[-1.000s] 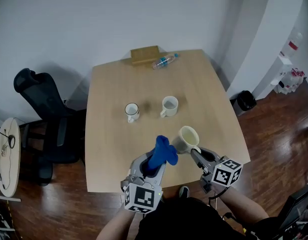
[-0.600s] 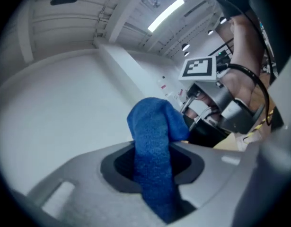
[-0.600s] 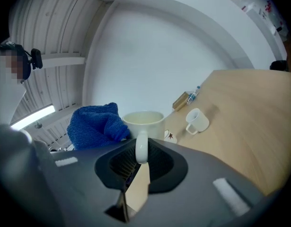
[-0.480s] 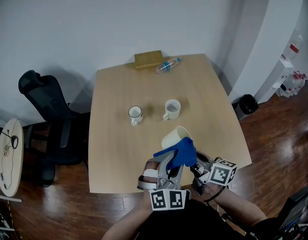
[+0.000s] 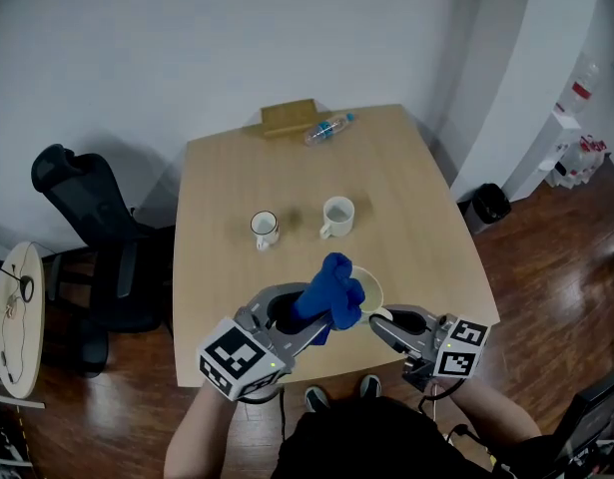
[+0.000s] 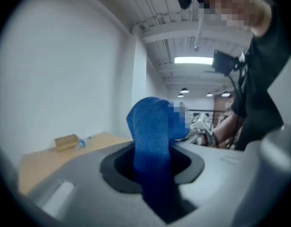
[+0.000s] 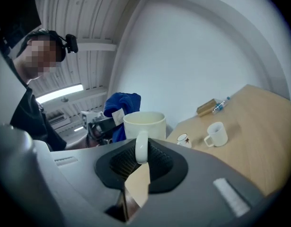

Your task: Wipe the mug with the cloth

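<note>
Cloth: the blue cloth (image 5: pixel 329 289) is bunched over the mug's mouth from its 9 o'clock side. Half a second ago it was on the 3 o'clock side, and a second ago it was clear of the mug at 9 o'clock.
Left gripper: the left gripper (image 5: pixel 299 325) is clamped on the cloth's lower end. Its marker cube (image 5: pixel 233 358) has swung from 6 toward 8 o'clock.
Right gripper: the right gripper (image 7: pixel 141 162) is nearly closed, pinching the mug's handle (image 7: pixel 142 146). It has barely shifted.
Mug: the cream mug (image 5: pixel 372 289) is held in the air near the table's 6 o'clock edge, half hidden behind the cloth in the head view.
Meaning: this looks like a wiping stroke going back and forth across the rim. The task is under way, but how much is wiped cannot be told.
Edges: the near edge of the table (image 5: pixel 416 218) runs right below the grippers, so a slipped mug could reach the floor.
Open room: two small mugs (image 5: pixel 264 228) (image 5: pixel 337 215) stand well apart at 12 o'clock. The bottle (image 5: pixel 326 128) and wooden box (image 5: pixel 289 116) are at the far edge. The chair (image 5: pixel 87 228) is off the table at 9 o'clock. Both sides are free for swinging.
</note>
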Available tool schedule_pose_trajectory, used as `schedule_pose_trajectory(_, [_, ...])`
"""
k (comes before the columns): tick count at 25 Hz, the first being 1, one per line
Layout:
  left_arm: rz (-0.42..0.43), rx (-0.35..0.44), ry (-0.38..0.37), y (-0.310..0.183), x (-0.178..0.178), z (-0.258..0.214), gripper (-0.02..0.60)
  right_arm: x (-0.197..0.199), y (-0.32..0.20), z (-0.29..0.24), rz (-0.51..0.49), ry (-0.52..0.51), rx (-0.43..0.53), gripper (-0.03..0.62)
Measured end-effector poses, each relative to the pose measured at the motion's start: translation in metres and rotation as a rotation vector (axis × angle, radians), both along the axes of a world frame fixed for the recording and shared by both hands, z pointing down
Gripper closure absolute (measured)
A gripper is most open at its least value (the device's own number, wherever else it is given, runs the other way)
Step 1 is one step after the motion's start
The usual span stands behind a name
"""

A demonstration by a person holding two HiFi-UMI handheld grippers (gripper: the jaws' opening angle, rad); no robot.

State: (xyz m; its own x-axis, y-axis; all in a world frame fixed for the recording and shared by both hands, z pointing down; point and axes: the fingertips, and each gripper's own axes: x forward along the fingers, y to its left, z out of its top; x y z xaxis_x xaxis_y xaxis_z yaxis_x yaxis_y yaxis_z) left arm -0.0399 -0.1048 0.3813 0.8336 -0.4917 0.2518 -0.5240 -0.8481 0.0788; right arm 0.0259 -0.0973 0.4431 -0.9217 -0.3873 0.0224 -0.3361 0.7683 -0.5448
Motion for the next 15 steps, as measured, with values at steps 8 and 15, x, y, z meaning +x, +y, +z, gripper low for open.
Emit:
schedule_pose_trajectory(8, [0.43,-0.338,0.404,0.047,-0.018,-0.053,0.451,0.001,0.071,-0.065,-0.423,-0.124,0.133,0.546])
schedule_pose_trajectory(15, [0.694,-0.47,0.841,0.084,0.005,-0.071,0.453,-0.014,0.12,-0.129,-0.713,-0.494,-0.012,0.546])
